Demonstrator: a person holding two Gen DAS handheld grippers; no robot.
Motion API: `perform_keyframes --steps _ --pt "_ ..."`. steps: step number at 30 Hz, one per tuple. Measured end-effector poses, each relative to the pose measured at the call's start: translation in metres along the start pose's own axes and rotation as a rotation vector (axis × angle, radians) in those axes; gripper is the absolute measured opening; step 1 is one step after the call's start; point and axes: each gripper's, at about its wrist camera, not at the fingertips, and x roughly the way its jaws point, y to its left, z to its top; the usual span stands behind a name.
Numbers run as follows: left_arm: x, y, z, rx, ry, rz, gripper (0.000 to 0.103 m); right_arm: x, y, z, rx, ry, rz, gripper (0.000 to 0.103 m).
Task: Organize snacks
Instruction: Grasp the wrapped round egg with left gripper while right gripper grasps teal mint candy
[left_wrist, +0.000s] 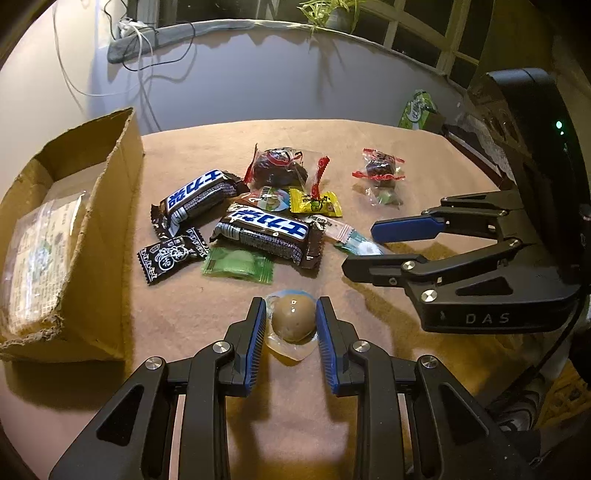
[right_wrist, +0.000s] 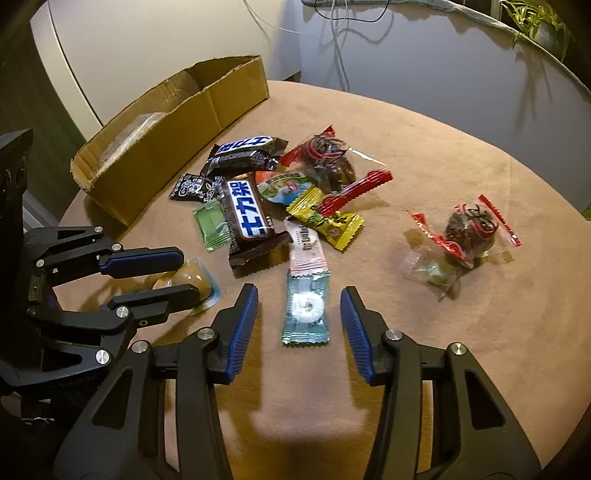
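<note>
Jelly cup sits between left gripper pads, pinched or nearly so. Mint packet lies dead ahead between spread right gripper fingers, long axis along them. Cardboard box left.

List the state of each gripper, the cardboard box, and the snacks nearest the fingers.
Left gripper: closed around the round brown jelly cup, pads touching it.
Right gripper: open, straddling the teal-wrapped ring mint, not touching it.
Brown cardboard box: open-topped, a clear plastic packet inside.
Two brown chocolate bars: sealed, lying in the pile.
</note>
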Motion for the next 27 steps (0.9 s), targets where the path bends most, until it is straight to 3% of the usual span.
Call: perform_keyframes --steps 3,10,13,15,17,21,27 --pt "0.0 0.004 0.001 -0.023 -0.004 0.009 0.034 0.006 0.001 0.001 0.002 0.013 -0.009 0.045" --pt "0.001 0.007 0.001 -0.028 -0.002 -0.009 0.035 0.004 -0.007 -0.001 0.013 0.017 -0.018 0.03" --pt "0.002 0.011 0.001 -0.047 -0.003 0.006 0.048 0.003 -0.007 -0.001 0.011 0.017 -0.023 0.027" --pt "0.003 0.014 0.001 -0.051 -0.001 -0.003 0.049 0.002 -0.007 -0.002 0.006 0.016 -0.026 0.027" --pt "0.004 0.013 0.001 -0.049 -0.003 -0.004 0.049 0.002 -0.007 -0.002 0.004 0.016 -0.028 0.027" --pt "0.003 0.006 0.0 -0.031 -0.01 -0.022 0.032 0.002 -0.006 -0.002 0.002 0.013 -0.032 0.025" --pt "0.002 0.001 0.0 -0.03 -0.02 -0.013 0.031 0.001 -0.005 -0.003 0.007 0.011 -0.032 0.024"
